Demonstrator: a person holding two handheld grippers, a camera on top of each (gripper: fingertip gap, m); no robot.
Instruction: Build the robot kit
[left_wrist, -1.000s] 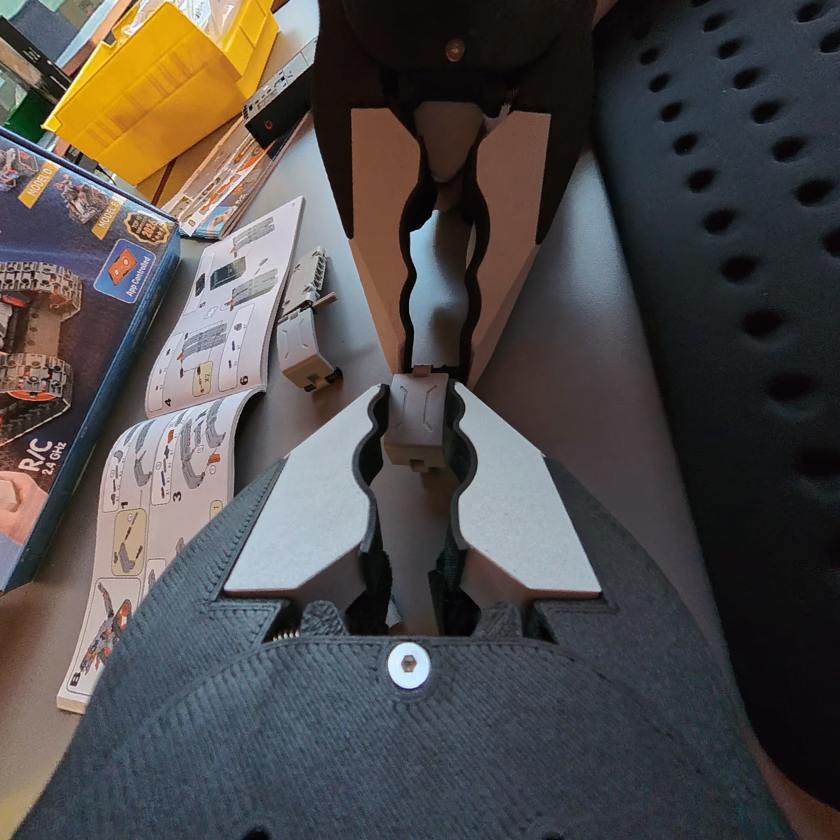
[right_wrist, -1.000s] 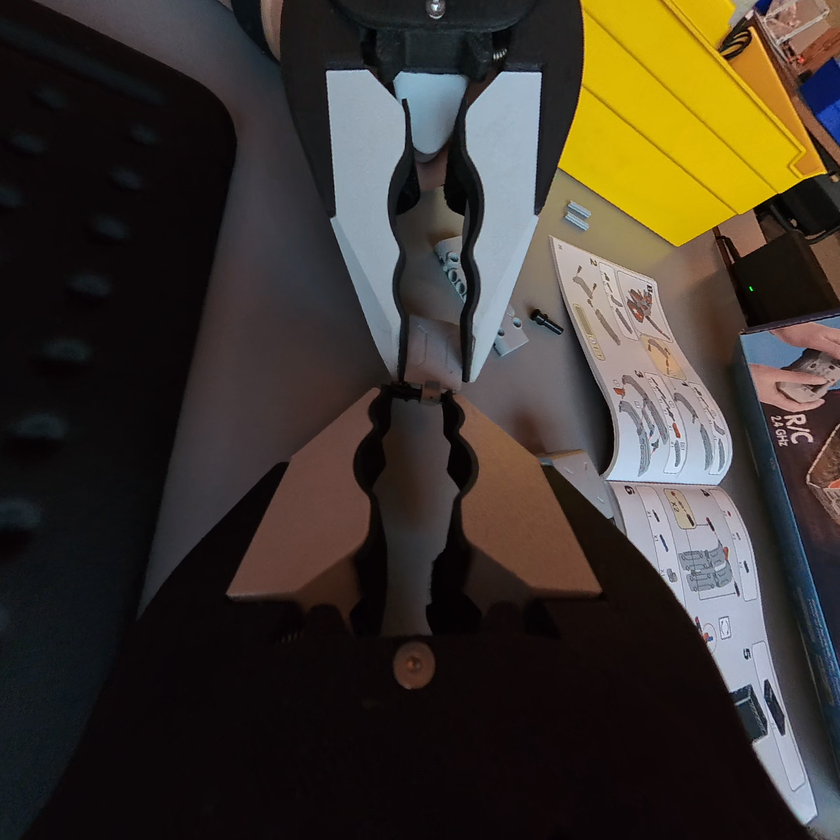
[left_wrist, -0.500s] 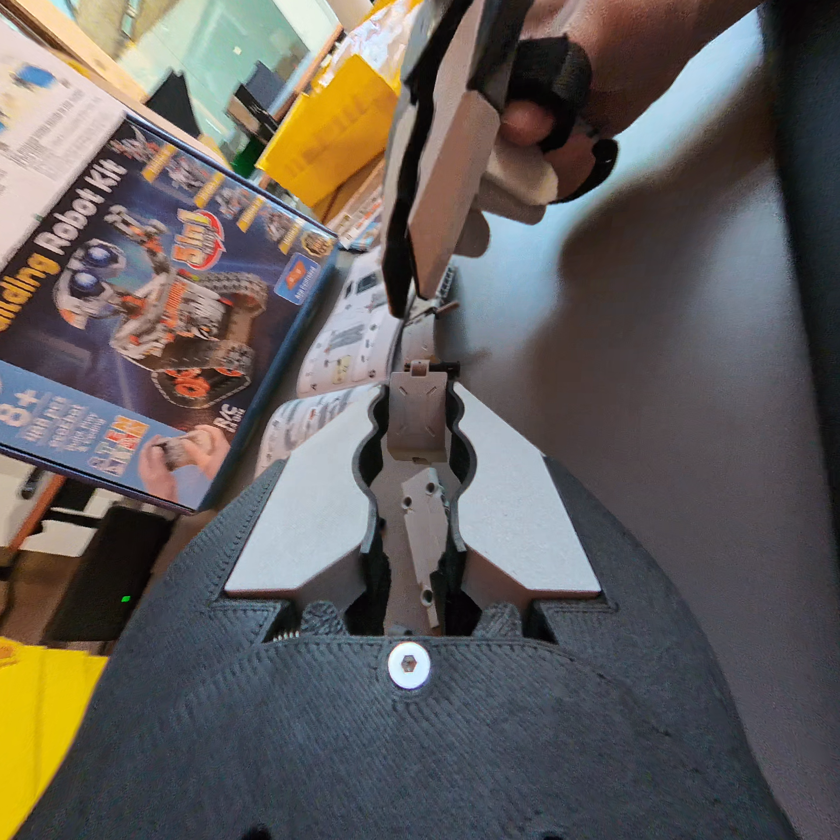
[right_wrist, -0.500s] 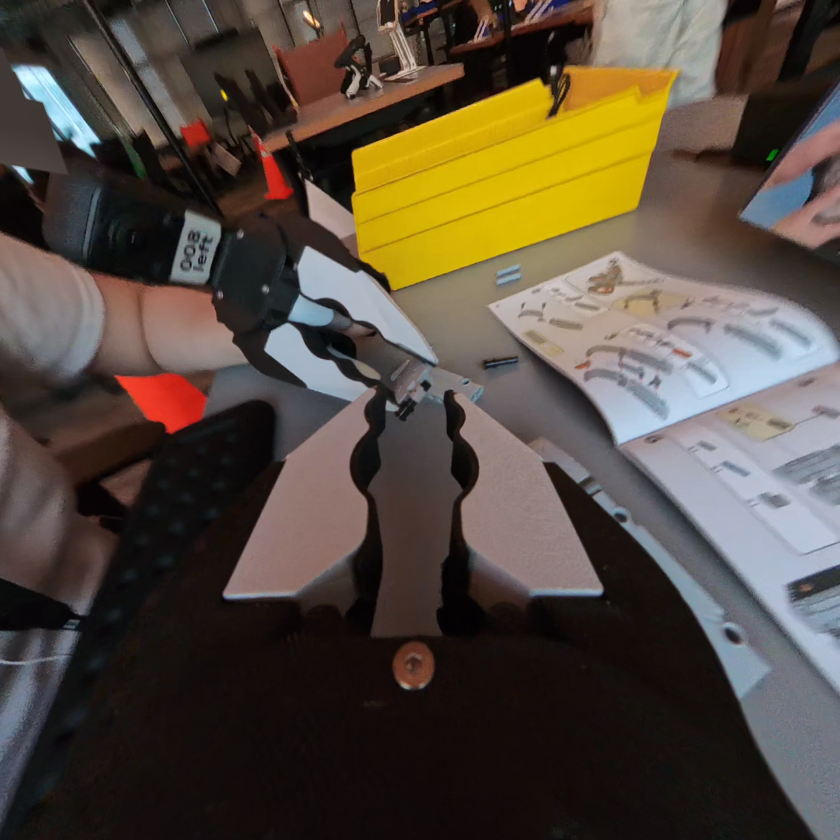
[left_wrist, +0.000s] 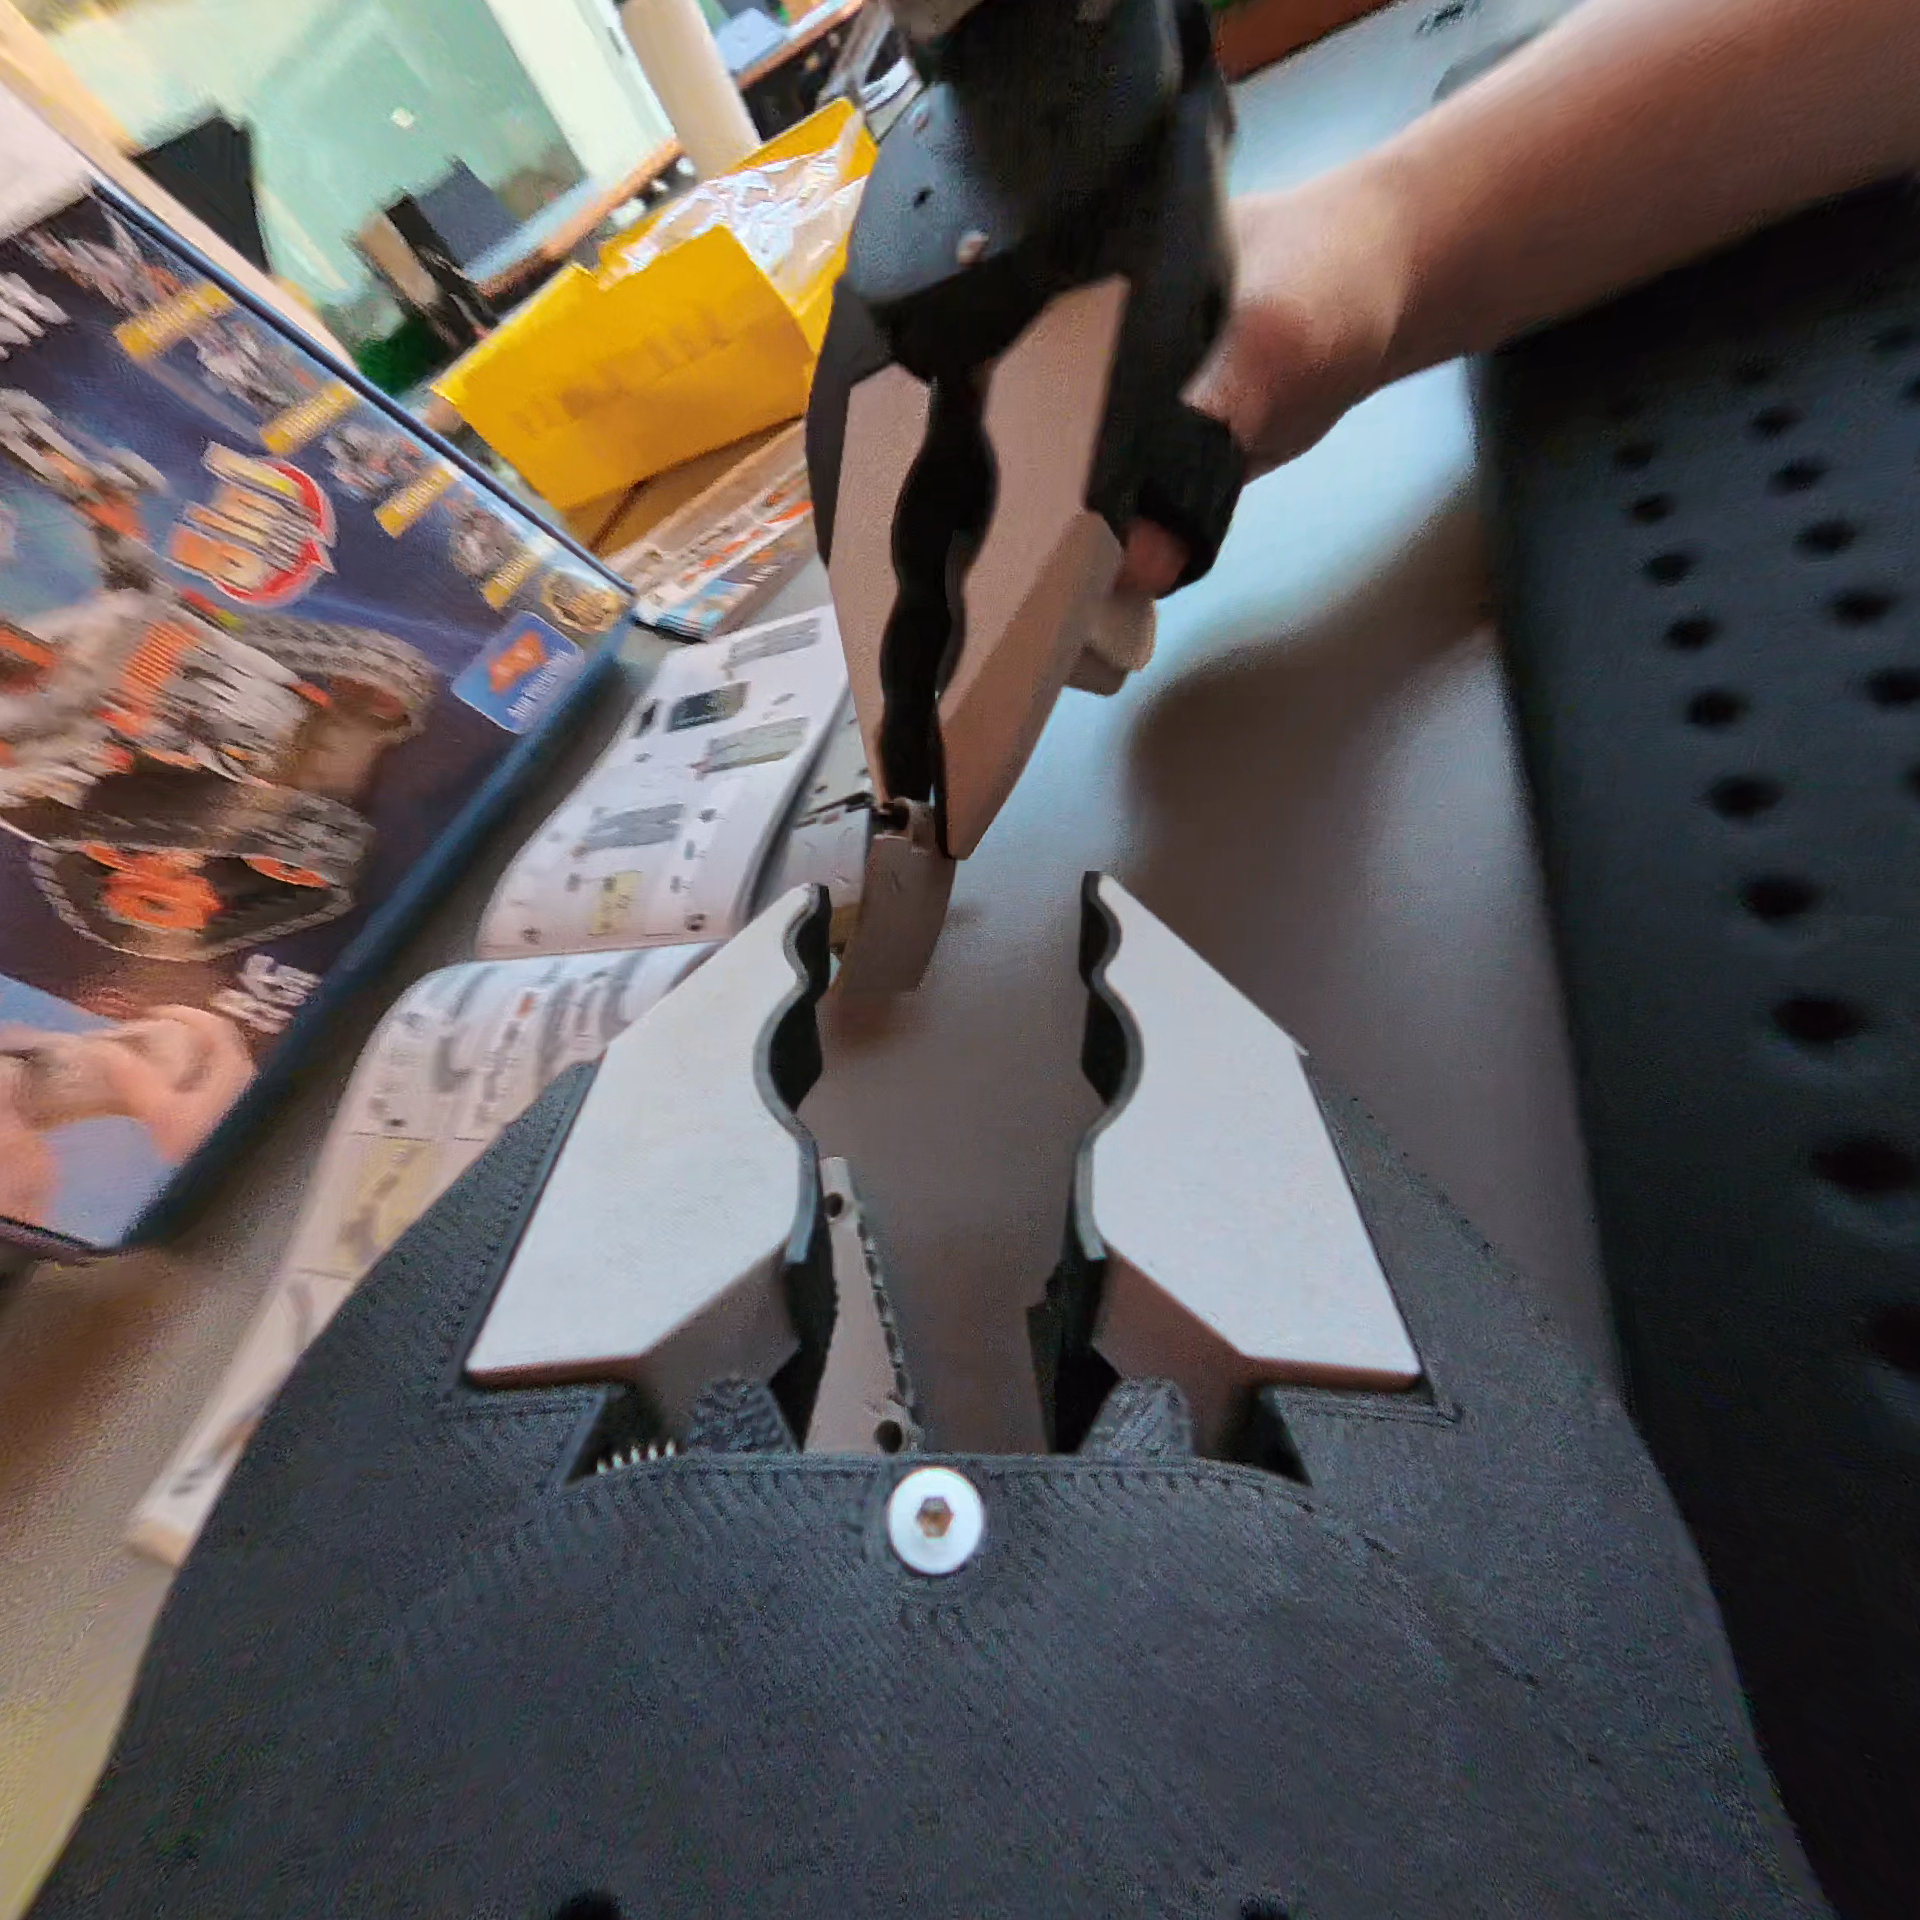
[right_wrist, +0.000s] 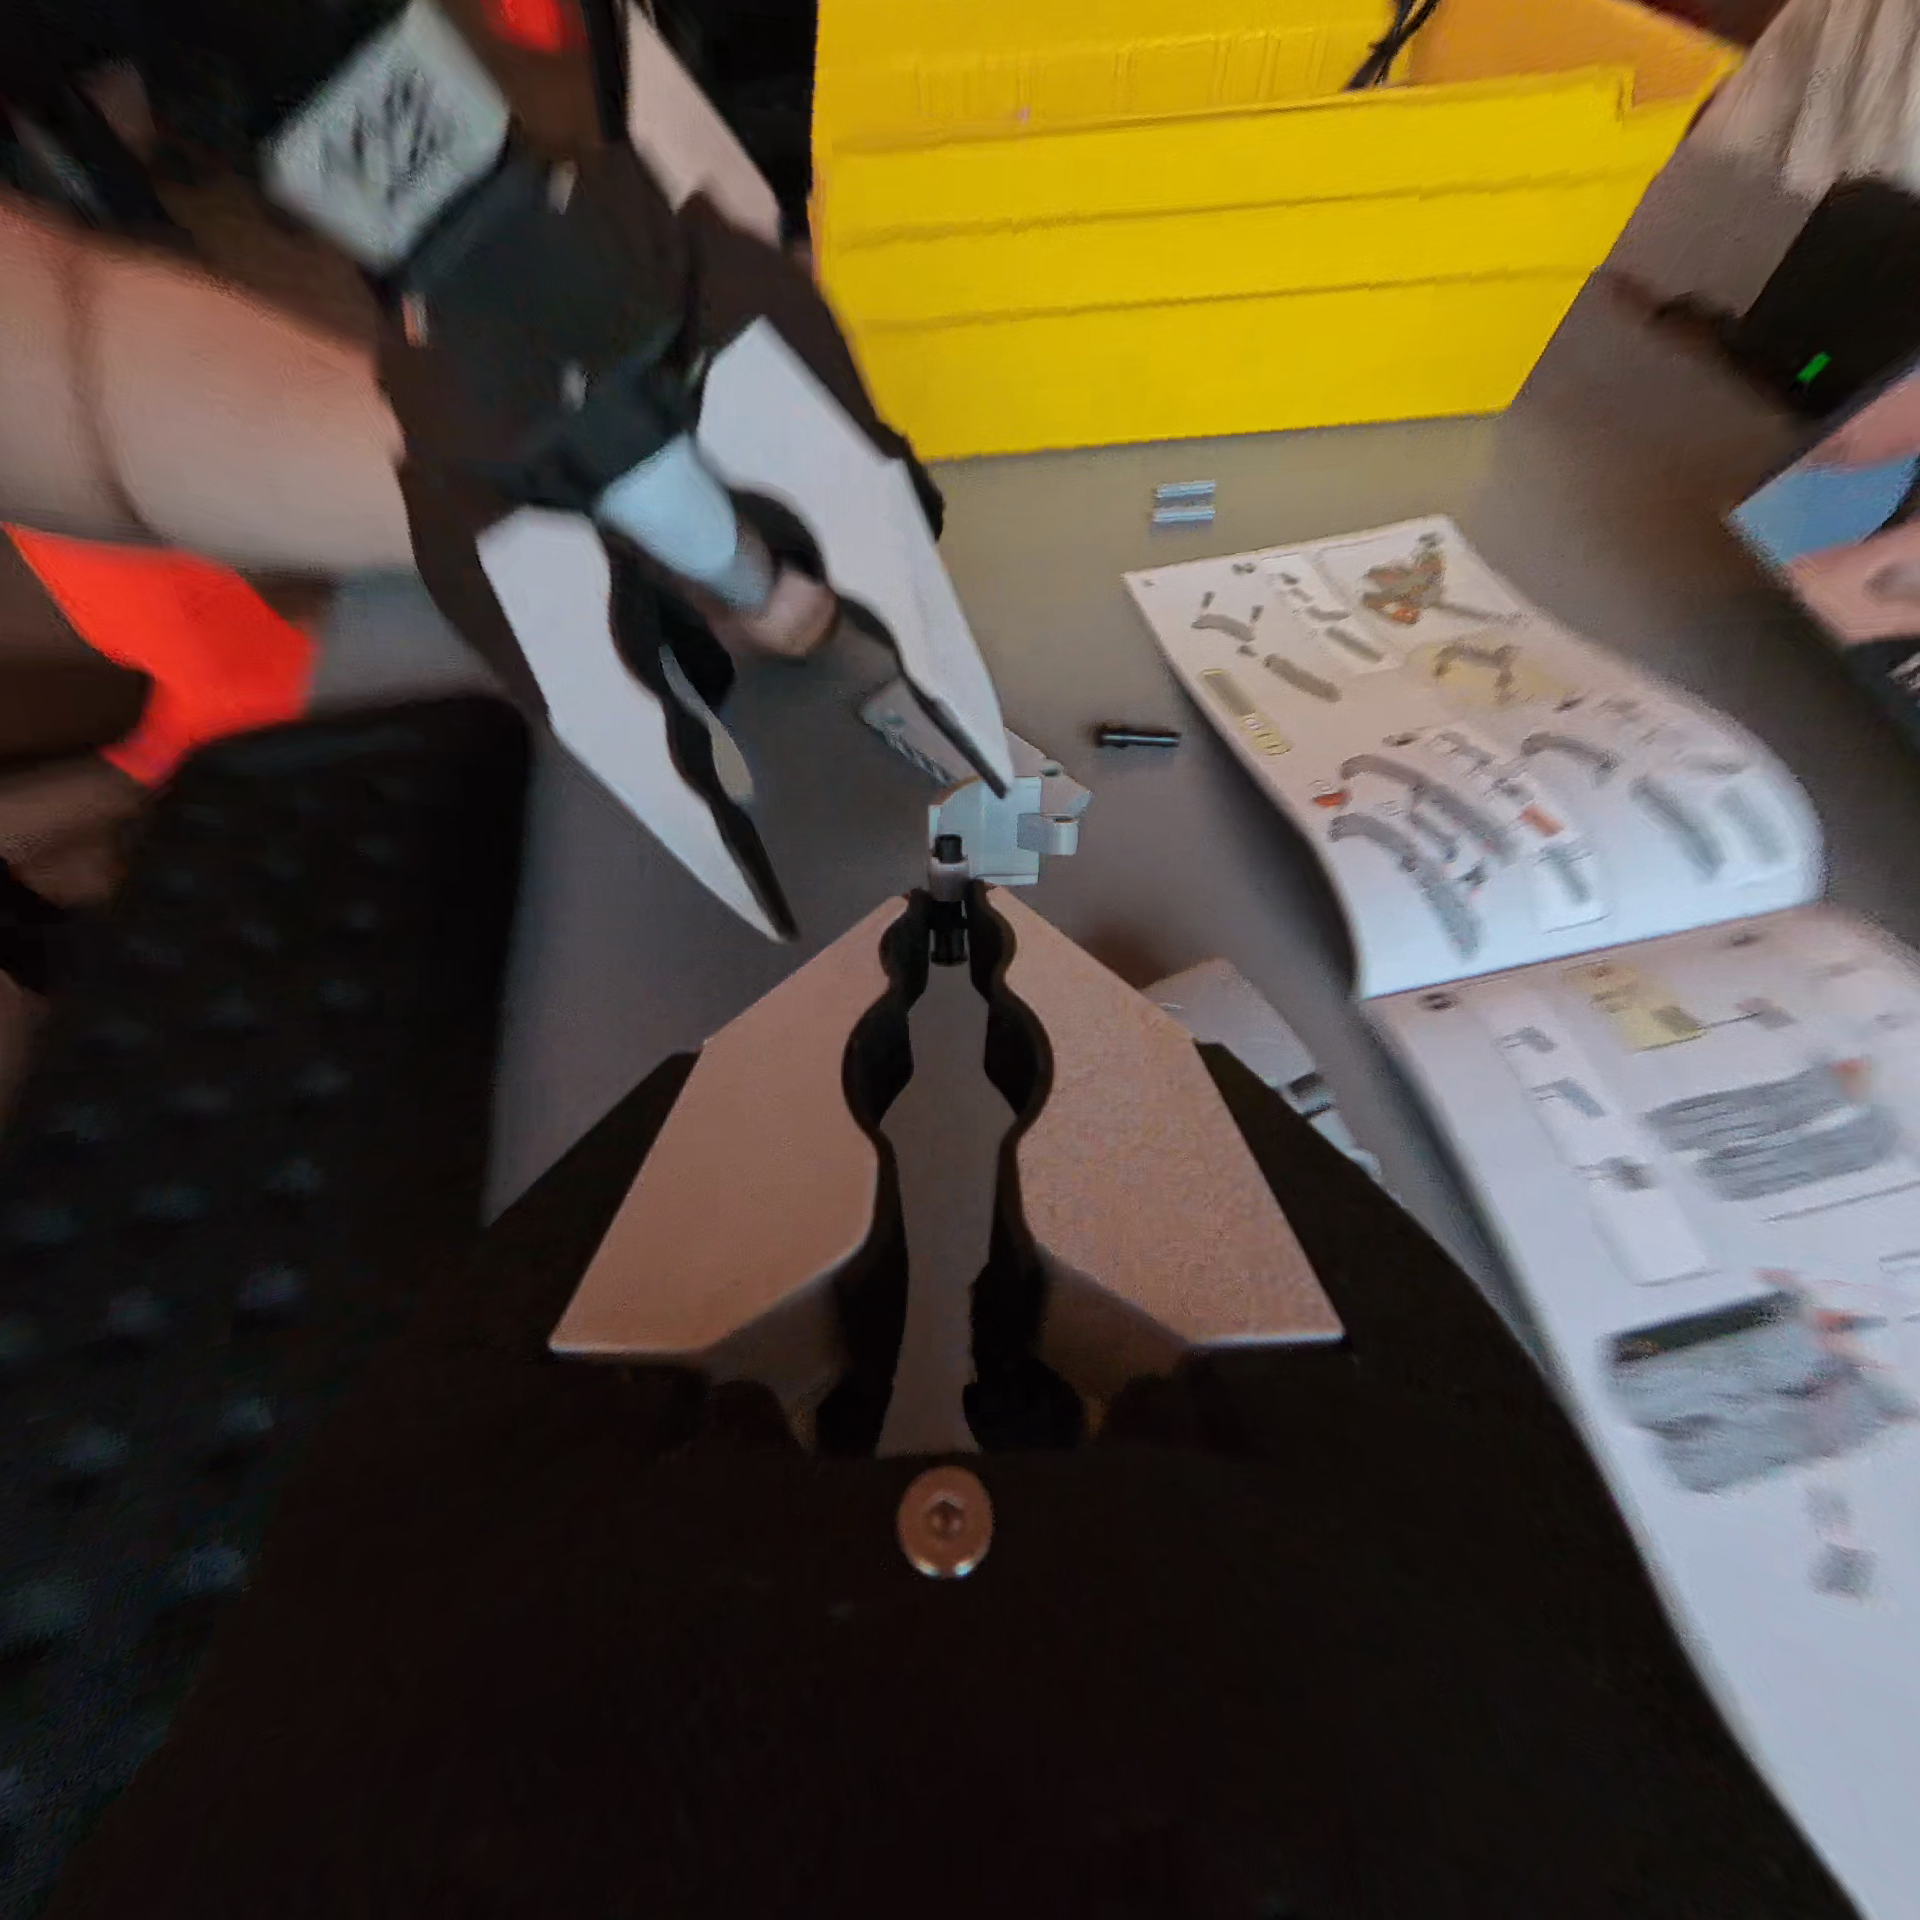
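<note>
Matt grey plastic part, paper booklet, glossy cardboard box, smooth yellow plastic bin

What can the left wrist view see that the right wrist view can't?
Only the left wrist view shows the big blue box front and the open left tool up close. Only the right wrist view shows the loose black pin on the table and the orange cone. Both show the yellow bin, the open booklet, and the right tool pinching the small grey part.
</note>
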